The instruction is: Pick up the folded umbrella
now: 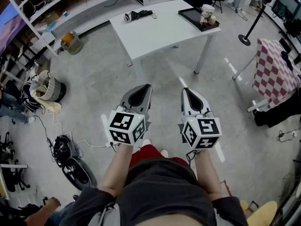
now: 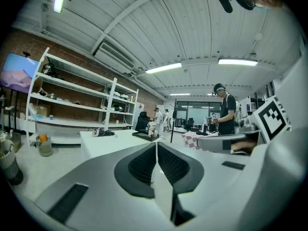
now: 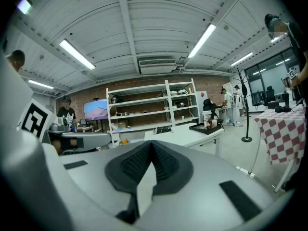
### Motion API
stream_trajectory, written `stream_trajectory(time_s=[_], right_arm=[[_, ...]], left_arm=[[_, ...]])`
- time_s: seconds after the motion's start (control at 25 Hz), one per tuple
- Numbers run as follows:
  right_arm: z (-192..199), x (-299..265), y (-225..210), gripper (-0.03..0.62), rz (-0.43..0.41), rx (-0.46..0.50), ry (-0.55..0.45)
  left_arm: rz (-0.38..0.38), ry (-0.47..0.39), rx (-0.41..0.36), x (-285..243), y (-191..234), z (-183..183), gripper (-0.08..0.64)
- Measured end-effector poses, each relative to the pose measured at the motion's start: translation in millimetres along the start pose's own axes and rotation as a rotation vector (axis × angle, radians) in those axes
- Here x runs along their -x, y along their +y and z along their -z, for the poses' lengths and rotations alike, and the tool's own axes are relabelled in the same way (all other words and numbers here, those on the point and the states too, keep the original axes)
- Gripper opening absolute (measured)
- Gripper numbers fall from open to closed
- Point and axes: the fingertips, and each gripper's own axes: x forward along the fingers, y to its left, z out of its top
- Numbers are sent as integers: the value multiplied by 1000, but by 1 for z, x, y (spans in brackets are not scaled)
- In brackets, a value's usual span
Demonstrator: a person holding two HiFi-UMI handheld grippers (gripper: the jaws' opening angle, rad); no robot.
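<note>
The folded black umbrella [image 1: 138, 15] lies near the far left corner of a white table [image 1: 160, 29], well ahead of both grippers. In the left gripper view the umbrella [image 2: 104, 133] shows small on the table's far end. In the right gripper view the umbrella [image 3: 161, 129] is a dark shape on the tabletop. My left gripper [image 1: 142, 89] and right gripper [image 1: 187, 93] are held side by side over the floor, close to my body. Both are shut and empty, pointing roughly level toward the table.
A black tray [image 1: 197, 19] with a cup [image 1: 206, 14] sits on the table's right end. White shelving [image 1: 61, 4] runs along the back left. A basket [image 1: 49, 91] and cables lie on the floor at left. A checkered-cloth table [image 1: 275, 72] and a stand [image 1: 244, 39] are at right.
</note>
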Motion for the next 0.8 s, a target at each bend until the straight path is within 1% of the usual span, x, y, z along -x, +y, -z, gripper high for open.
stream_trajectory(time_s=[0.16,0.32,0.6,0.8], right_arm=[[-2,-7,-3,17,-9,6,-6],[1,-13,-9,18,1,1,0],[1,-37,8,18,-4,-6,14],[-7,-58,19,18,15,-4,12]], left_arm=[[-11,-10,-4,-6,4,-3,25],[-26,-2,-2,-8,7,0,25],[-40,-2,-2,-5,39,-5,25],[-29,2,-9,-11,64,-13,25]])
